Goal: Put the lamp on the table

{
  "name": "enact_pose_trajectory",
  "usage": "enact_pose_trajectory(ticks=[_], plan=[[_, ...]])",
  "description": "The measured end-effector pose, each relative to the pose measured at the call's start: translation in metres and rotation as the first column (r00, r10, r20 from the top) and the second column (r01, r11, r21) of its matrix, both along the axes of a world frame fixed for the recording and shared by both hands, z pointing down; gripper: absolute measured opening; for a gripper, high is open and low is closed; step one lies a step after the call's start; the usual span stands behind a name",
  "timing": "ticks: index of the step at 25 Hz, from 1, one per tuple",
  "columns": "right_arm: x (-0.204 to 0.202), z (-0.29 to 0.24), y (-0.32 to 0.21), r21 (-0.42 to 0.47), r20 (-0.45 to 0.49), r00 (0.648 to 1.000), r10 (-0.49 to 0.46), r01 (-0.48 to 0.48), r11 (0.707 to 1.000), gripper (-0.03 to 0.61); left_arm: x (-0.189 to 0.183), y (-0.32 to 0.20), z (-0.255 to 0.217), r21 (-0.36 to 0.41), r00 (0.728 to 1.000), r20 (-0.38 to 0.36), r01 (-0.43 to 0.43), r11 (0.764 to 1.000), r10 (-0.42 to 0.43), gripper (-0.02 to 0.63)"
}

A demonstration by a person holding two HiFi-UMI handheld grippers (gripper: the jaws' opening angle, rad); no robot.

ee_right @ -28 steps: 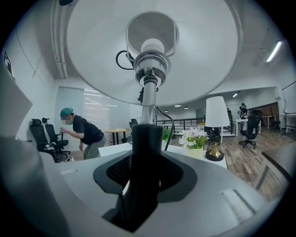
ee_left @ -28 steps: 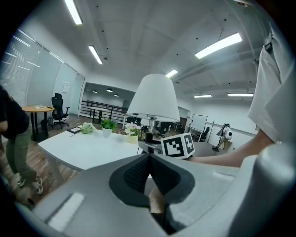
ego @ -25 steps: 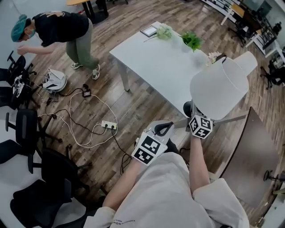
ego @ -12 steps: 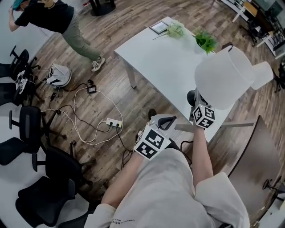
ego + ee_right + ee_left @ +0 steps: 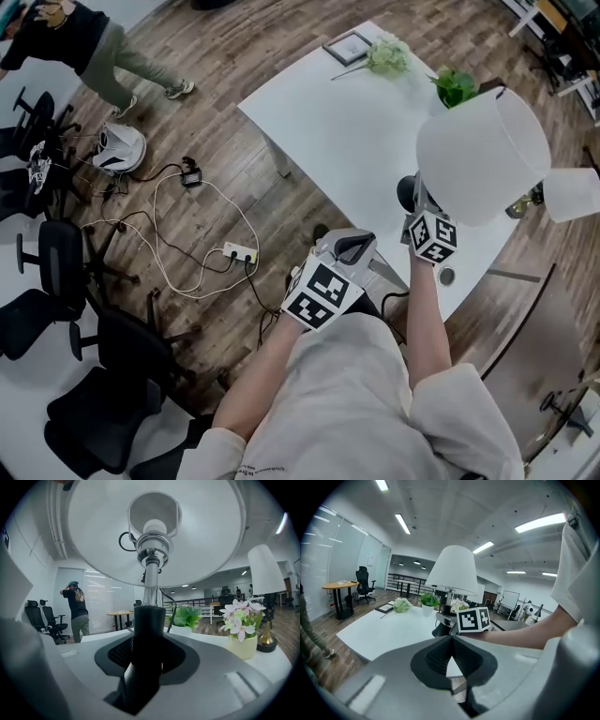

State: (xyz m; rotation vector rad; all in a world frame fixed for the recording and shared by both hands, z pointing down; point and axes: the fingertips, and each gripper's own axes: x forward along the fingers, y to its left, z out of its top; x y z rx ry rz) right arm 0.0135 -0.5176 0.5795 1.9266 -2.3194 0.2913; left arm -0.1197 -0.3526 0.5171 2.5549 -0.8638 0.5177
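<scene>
**A:** Where is the lamp [image 5: 483, 155] at this moment?

**B:** In the air and upright. The right tool [image 5: 147, 634] has its jaws clamped on the dark lower stem, just above the black base, with the white shade spreading out overhead. From the head view it hangs over the near edge of the white surface [image 5: 347, 131].

**A:** And the left tool [image 5: 451, 653]?

**B:** Its jaws are pressed together with nothing between them. It is held low, close to the person's body and just beside the right one, short of the surface.

**A:** So which step is this?

**B:** The carry, I'd judge. The base does not appear to touch the surface, so the setting-down is not yet done.

**A:** What does the next move call for?

**B:** A straight descent onto a bare part of the surface, keeping the stem vertical, since that wide shade likely makes the lamp top-heavy. There is company to avoid: a second lamp [image 5: 570, 194] and a pot of pale flowers [image 5: 243, 644] stand to the right, and a green potted plant [image 5: 456, 86] stands further back. I would open the jaws only when the base sits flat.
</scene>
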Motion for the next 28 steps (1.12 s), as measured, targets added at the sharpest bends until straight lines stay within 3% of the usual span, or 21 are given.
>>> enact_pose_trajectory(ticks=[10, 28], plan=[[-0.004, 0.027, -0.044, -0.017, -0.012, 1.0, -0.011, 0.01, 1.0, 0.166, 0.007, -0.041, 0.021, -0.04, 1.0, -0.008, 0.016, 0.999, -0.016, 0.0], [-0.003, 0.066, -0.039, -0.018, -0.043, 0.999, -0.007, 0.006, 1.0, 0.163, 0.023, -0.038, 0.048, -0.09, 1.0, -0.01, 0.006, 0.996, -0.007, 0.0]])
